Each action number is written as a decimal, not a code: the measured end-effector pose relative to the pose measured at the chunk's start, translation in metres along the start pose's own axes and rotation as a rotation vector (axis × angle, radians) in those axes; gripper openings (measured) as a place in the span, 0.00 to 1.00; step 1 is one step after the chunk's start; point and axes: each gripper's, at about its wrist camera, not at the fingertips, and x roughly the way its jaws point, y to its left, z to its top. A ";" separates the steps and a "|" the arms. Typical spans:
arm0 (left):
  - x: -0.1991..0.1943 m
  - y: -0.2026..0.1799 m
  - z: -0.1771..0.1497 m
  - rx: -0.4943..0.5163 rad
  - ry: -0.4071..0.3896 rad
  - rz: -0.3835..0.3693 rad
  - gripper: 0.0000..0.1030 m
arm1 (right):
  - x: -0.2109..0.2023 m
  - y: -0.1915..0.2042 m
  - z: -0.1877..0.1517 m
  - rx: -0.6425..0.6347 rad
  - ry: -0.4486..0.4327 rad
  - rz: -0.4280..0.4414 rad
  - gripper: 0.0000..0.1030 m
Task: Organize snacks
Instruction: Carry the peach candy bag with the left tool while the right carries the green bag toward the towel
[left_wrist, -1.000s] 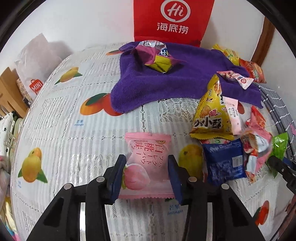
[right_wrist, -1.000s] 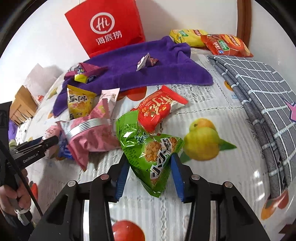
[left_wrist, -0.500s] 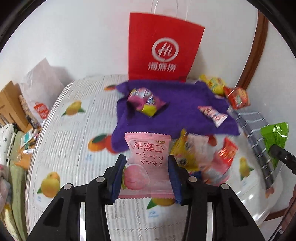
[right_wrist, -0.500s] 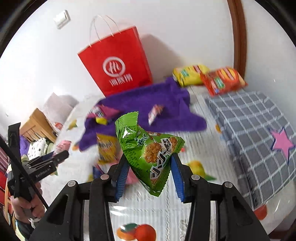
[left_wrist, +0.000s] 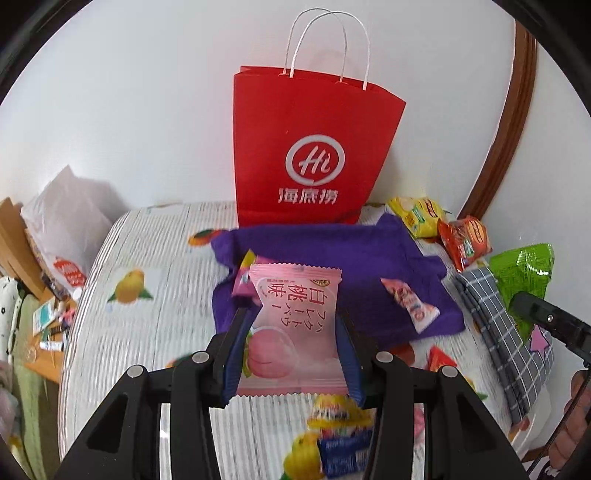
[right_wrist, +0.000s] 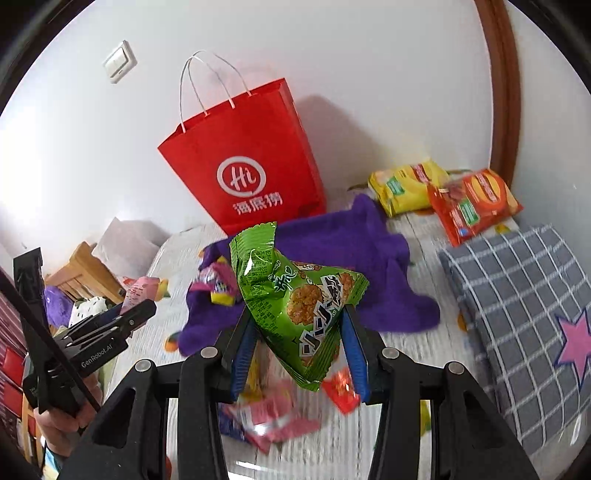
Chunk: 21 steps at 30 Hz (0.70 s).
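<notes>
The red paper bag (left_wrist: 314, 155) stands upright against the wall at the far edge of the table (left_wrist: 155, 332), its white handles up; its mouth faces away from both cameras, so what lies inside cannot be told. Just before it lies a purple towel (left_wrist: 369, 266) carrying a small pink-and-white packet (left_wrist: 410, 308); the right wrist view adds a purple-and-yellow packet (right_wrist: 218, 288) on the towel's left part.

The left tongs (left_wrist: 291, 354) are clamped on a pink peach snack packet (left_wrist: 291, 332), held clear above the table before the towel; the right tongs (right_wrist: 299, 347) are clamped on a green rice-cracker packet (right_wrist: 295, 302), likewise raised off the table.

A yellow packet (left_wrist: 417, 218) and an orange-red packet (left_wrist: 465, 240) lie by the wall at the right, beside a grey checked cloth (right_wrist: 524, 314); loose snacks beneath the tongs are blurred, among them a blue packet (left_wrist: 343, 450).

Only the right wrist view shows a light switch (right_wrist: 119, 66) on the wall, the pink star on the checked cloth, and the person's hand (right_wrist: 62, 421) gripping the left tool; only the left wrist view shows a white plastic bag (left_wrist: 70, 229) beyond the table's left edge and small clutter on a low surface there.
</notes>
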 end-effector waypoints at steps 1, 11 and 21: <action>0.003 -0.001 0.004 0.004 0.000 0.000 0.42 | 0.003 0.000 0.005 0.001 -0.004 0.002 0.43; 0.037 -0.006 0.041 0.020 -0.017 -0.004 0.42 | 0.043 0.005 0.052 -0.005 0.015 0.003 0.43; 0.077 -0.009 0.065 0.015 -0.021 -0.002 0.42 | 0.071 0.011 0.079 -0.023 0.010 0.006 0.43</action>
